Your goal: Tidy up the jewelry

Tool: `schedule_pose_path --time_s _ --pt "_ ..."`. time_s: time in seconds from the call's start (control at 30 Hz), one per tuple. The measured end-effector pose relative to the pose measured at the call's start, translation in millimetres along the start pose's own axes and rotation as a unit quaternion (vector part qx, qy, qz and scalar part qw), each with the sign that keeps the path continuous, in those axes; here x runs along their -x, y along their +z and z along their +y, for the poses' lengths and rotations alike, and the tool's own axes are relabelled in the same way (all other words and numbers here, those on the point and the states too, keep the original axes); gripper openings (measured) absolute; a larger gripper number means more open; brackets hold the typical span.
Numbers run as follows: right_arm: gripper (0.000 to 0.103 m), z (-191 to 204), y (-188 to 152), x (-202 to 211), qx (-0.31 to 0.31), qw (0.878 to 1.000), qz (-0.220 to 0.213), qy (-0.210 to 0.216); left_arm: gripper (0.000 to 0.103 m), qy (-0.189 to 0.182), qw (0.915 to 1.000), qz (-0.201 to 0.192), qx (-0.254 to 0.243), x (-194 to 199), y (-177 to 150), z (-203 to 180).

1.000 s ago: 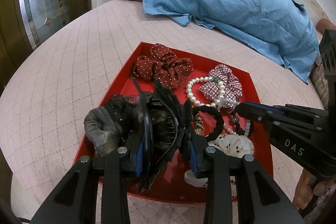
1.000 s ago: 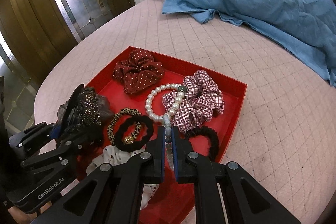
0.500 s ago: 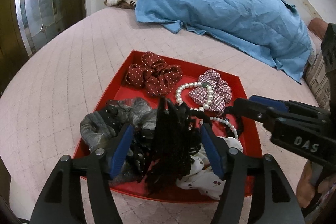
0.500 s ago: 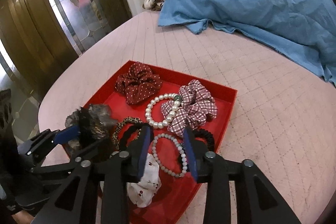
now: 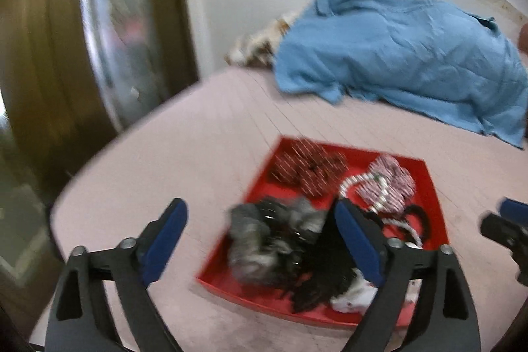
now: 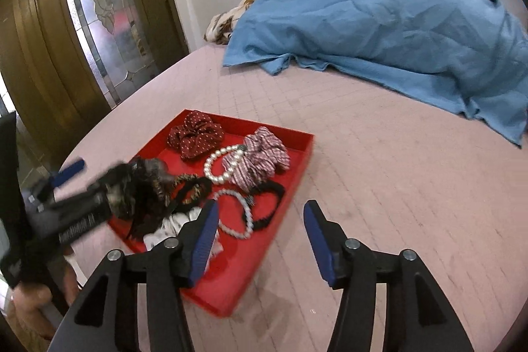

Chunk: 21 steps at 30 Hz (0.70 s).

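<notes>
A red tray (image 6: pixel 307 143) lies on the pink quilted bed, holding scrunchies, bracelets and hair ties. A black and grey hair clip (image 5: pixel 264 240) rests at its near left corner. My left gripper (image 5: pixel 260 216) hangs above and behind it, its jaws opening wide, and the pads touch nothing. A pale bead bracelet (image 6: pixel 235 213) lies flat in the tray beside a pearl bracelet (image 6: pixel 216 165) and a plaid scrunchie (image 6: pixel 262 155). My right gripper (image 6: pixel 262 220) hovers over the tray's right rim, its jaws opening with nothing between them. The left wrist view is blurred.
A blue garment (image 6: pixel 379 32) covers the far side of the bed, with a floral cloth (image 6: pixel 227 22) behind it. A wooden door with patterned glass (image 6: pixel 99 22) stands to the left, past the bed's edge. A hand (image 6: pixel 29 302) holds the left gripper (image 6: pixel 89 183).
The left gripper let go of the black hair clip, the right let go of the pale bead bracelet. Both opened and drew back and up from the tray.
</notes>
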State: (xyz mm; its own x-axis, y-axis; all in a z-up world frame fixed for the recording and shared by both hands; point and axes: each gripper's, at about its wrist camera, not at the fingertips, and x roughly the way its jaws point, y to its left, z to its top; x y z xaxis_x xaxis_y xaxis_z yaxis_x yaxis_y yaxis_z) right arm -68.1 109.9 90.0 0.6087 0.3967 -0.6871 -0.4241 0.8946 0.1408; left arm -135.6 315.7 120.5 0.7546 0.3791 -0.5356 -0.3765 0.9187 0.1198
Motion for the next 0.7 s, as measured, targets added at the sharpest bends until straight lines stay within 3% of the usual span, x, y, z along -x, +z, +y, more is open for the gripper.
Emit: schedule_pose_path --time_s 0.03,0.17,0.27,0.37,0.6,0.7 --pt "0.060 -2 -3 5 0.001 1.000 -0.003 -0.002 0.102 0.020 0.9996 -0.022 -0.005 10 0 -2" --pt "0.063 -11 -19 27 0.005 1.000 -0.017 -0.013 0.103 0.075 0.9951 -0.062 -0.016 38 -1 -11" --pt "0.067 -19 -27 42 0.000 0.999 -0.026 -0.019 0.103 0.044 0.9974 -0.057 -0.004 61 0 -12" --pt "0.069 -28 -34 58 -0.005 0.999 -0.037 -0.026 0.103 0.015 0.9973 -0.061 0.039 95 2 -8" --pt "0.072 -40 -56 89 -0.014 0.997 -0.060 -0.038 0.103 0.034 0.9879 -0.145 0.043 171 9 -13" --pt "0.074 -39 -61 99 -0.014 0.997 -0.069 -0.035 0.103 0.016 0.9855 -0.156 0.063 190 7 -16"
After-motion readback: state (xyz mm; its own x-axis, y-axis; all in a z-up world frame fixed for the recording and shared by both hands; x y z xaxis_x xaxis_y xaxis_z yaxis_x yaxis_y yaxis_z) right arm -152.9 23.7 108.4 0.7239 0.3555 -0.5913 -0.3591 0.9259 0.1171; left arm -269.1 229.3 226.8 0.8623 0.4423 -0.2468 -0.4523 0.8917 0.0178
